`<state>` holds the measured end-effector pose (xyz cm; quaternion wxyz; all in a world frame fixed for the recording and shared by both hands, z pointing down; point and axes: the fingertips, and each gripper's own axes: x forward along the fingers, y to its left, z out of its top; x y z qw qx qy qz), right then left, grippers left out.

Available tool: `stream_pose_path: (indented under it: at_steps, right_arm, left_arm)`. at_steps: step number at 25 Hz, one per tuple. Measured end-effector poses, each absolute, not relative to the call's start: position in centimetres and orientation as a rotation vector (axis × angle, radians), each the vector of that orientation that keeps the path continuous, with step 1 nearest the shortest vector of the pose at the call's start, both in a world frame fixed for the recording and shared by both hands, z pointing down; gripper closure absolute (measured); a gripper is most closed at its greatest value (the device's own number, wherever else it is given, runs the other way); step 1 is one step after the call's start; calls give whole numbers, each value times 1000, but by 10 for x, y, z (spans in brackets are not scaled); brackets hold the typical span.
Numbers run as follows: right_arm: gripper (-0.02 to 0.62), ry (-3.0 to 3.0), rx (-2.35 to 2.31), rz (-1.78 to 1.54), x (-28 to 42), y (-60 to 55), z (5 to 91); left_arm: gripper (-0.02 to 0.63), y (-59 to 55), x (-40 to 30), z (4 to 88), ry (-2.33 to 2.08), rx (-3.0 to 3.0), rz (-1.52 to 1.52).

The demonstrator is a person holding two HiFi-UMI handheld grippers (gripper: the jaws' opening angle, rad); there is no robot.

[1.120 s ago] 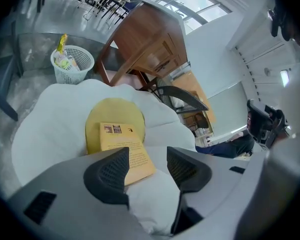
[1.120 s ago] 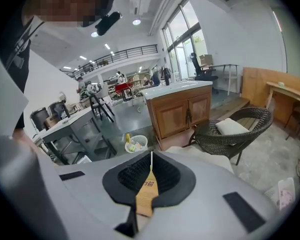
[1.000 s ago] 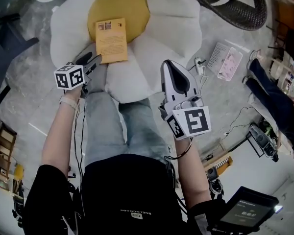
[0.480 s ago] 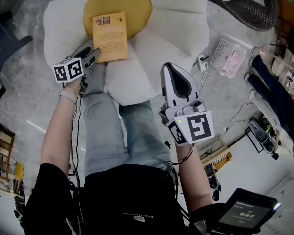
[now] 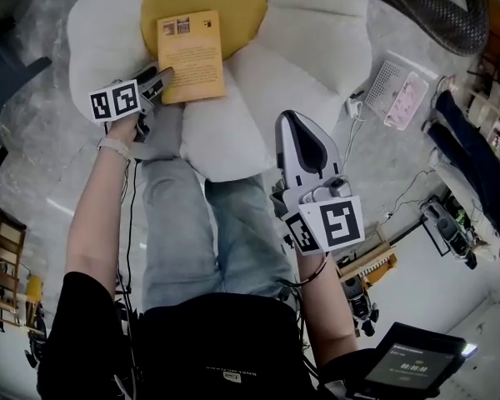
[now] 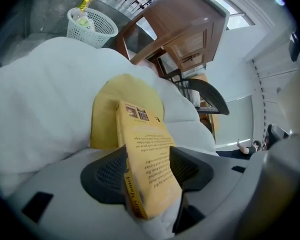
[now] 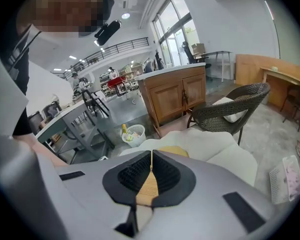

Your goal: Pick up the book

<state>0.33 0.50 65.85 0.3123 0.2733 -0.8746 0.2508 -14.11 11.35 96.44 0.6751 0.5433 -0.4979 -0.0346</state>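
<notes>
An orange-yellow book (image 5: 192, 57) lies flat on the yellow centre of a white flower-shaped cushion (image 5: 308, 48). My left gripper (image 5: 162, 80) is at the book's near left corner. In the left gripper view the book (image 6: 145, 149) stands between the dark pads (image 6: 102, 171) of my left gripper (image 6: 147, 174); the jaws are opening and straddle the corner without clamping it. My right gripper (image 5: 296, 123) hangs over the cushion's near edge, right of the book, with nothing held. In the right gripper view, my right gripper (image 7: 151, 171) has its jaws together with only a thin slit between them.
The person's jeans-clad legs (image 5: 208, 223) reach up to the cushion. A dark wicker chair (image 5: 433, 7) stands at the far right, and a white tray with a pink item (image 5: 400, 98) and cables (image 5: 354, 107) lie on the floor beside it. A white basket (image 6: 92, 26) and a wooden cabinet (image 6: 185, 29) stand beyond the cushion.
Both grippers have sunk. The left one has closed in on the book's near left corner. The right one stays shut.
</notes>
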Motion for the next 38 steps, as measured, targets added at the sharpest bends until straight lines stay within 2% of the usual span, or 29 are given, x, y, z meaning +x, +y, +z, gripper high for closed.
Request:
stream_pose_path:
  at_steps: [12, 25, 38]
  right_arm:
    - [566, -2288, 753, 715, 9, 19, 684]
    - [566, -2275, 795, 758, 21, 27, 700]
    - [566, -2263, 814, 803, 24, 18, 707]
  left_arm:
    - [333, 94, -151, 997, -1066, 1203, -175]
    - [311, 94, -138, 1029, -928, 1161, -127]
    - [307, 83, -134, 1030, -870, 1189, -145]
